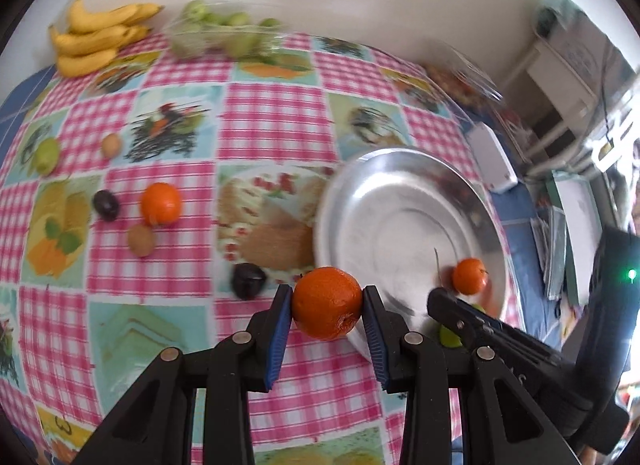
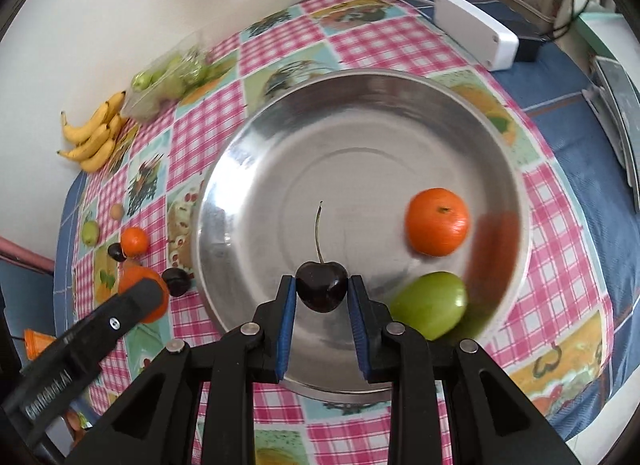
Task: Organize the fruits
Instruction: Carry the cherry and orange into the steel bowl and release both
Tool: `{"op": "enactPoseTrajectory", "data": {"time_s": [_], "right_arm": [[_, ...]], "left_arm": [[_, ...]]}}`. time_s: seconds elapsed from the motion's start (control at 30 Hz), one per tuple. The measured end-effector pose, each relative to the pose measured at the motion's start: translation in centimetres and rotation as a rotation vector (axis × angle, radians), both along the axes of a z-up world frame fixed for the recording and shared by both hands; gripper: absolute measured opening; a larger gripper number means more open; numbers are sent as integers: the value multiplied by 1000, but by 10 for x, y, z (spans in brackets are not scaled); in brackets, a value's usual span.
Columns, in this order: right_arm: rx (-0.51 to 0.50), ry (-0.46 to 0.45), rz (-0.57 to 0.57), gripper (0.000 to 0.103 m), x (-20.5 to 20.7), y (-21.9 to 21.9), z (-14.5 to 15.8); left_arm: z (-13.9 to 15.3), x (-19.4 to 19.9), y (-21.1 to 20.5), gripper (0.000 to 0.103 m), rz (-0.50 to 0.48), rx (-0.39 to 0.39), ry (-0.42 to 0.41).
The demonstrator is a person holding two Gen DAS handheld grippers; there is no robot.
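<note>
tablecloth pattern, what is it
Pink-and-white gingham squares alternating with printed food pictures on the tablecloth; clearest in the left wrist view.

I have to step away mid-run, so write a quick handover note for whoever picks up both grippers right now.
Left gripper: shut on an orange, just short of the steel plate.
Right gripper: shut on a dark cherry, over the plate's near side.
Done: a small orange and a green fruit lie in the plate.
Left: release both held fruits into the plate, then collect from the tablecloth another orange, two dark fruits, two brownish fruits and a green one.
</note>
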State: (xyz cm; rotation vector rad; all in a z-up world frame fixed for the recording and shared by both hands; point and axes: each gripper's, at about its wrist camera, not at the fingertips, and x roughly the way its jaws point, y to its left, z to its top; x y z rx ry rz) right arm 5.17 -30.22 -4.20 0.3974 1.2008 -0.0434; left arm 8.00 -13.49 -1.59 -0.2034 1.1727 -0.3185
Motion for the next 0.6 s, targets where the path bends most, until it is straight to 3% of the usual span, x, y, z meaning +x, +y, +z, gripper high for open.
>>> {"op": "enactPoseTrajectory", "data": {"time_s": [0.6], "right_arm": [[5, 61, 30, 28, -3, -1, -12]], "left_arm": [[-19, -1, -28, 38, -68, -14, 33]]}}
